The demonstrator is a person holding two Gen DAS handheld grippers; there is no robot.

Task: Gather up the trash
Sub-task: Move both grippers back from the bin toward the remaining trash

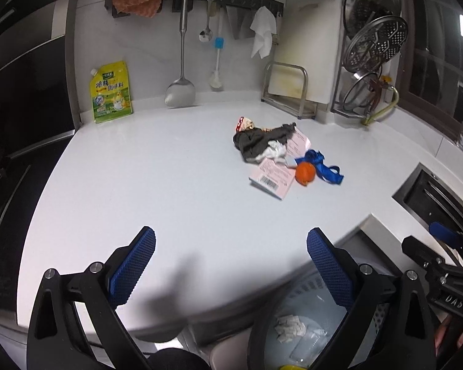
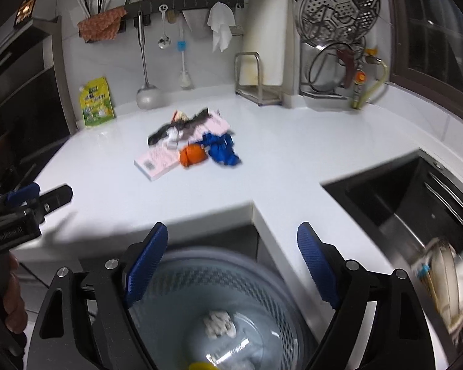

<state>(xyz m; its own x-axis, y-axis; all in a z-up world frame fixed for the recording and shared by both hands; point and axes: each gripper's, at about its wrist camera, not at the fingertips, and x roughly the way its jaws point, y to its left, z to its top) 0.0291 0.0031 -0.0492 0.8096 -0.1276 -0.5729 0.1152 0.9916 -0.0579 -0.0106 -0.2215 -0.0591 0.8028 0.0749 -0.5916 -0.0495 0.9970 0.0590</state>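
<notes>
Trash pile (image 1: 271, 151) lies mid-way on the white countertop (image 1: 139, 185): dark rag, pink box (image 1: 271, 180), blue ribbon (image 1: 319, 166), orange ball (image 1: 305, 172). We hold the left gripper (image 1: 231, 265) and right gripper (image 2: 231, 265) wide, empty, over a mesh bin (image 2: 262, 302).

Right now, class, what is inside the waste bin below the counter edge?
The waste bin has a clear liner holding a crumpled white paper wad, a clear plastic piece and something yellow at the picture's bottom edge. Anything beneath these is hidden.
</notes>
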